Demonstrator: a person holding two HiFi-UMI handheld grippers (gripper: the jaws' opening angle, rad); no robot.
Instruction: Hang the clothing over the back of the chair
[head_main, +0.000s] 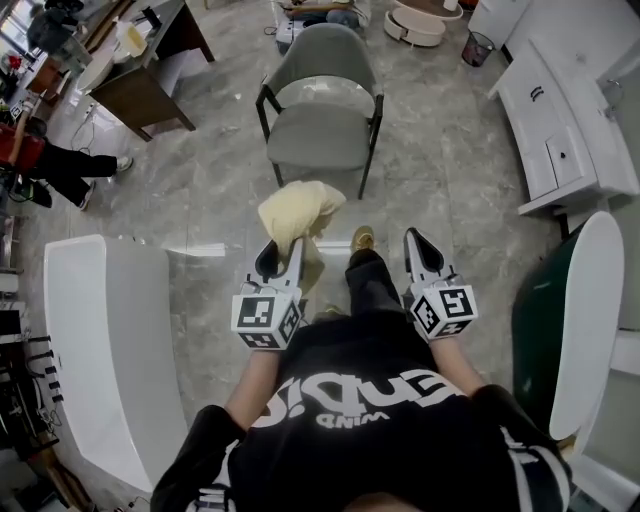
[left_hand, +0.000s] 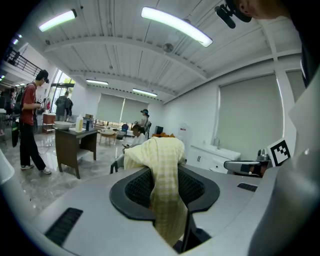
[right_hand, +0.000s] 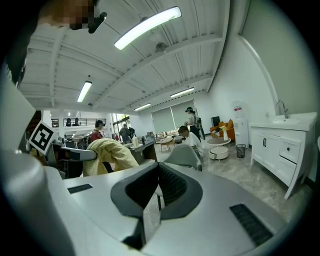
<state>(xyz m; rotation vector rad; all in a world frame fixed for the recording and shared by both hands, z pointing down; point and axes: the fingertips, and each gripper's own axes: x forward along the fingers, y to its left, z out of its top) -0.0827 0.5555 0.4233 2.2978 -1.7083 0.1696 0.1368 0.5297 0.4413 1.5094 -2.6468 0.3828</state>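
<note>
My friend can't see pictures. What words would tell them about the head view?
The left gripper holds a bunched pale yellow garment out toward a grey chair standing ahead on the floor. The right gripper, beside it, holds nothing.

Clothing (head_main: 298, 208) hanging from the left hand-held gripper (head_main: 285, 245), pinched between its jaws, just in front of the chair (head_main: 320, 110). Right hand-held gripper (head_main: 414, 238) sitting level to the right, clear of the clothing. Worktop (head_main: 140, 90) standing left of the chair, cabinet (head_main: 560, 130) lying to its right.
</note>
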